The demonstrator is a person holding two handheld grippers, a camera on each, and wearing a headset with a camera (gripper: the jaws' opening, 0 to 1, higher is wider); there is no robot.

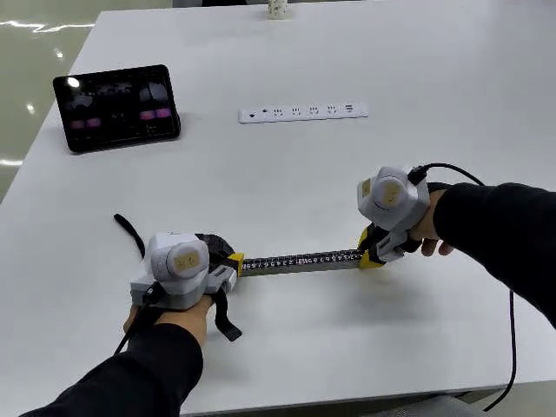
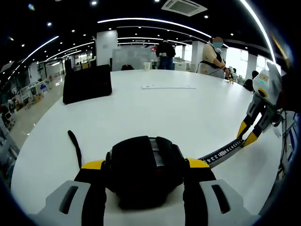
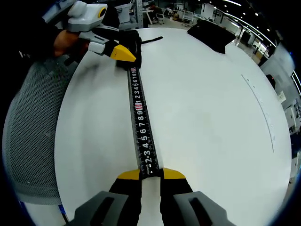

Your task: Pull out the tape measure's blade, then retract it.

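Observation:
A black tape measure case (image 2: 145,167) rests on the white table, and my left gripper (image 2: 146,165) is shut on it. In the head view the case (image 1: 217,249) sits at the lower left under that gripper (image 1: 228,263). A dark blade with white numbers (image 1: 300,260) runs flat along the table to the right. My right gripper (image 1: 368,254) is shut on the blade's end. Seen from the right gripper view, the blade (image 3: 139,123) stretches from the yellow-tipped fingers (image 3: 129,175) of my right gripper (image 3: 150,174) up to the case (image 3: 130,44). A black wrist strap (image 1: 129,231) trails from the case.
A black tablet (image 1: 116,107) stands at the far left of the table. A white power strip (image 1: 303,112) lies in the middle further back. A small white object (image 1: 277,9) sits at the far edge. The table's near edge (image 1: 365,395) runs close below both hands. People stand beyond the table (image 2: 164,52).

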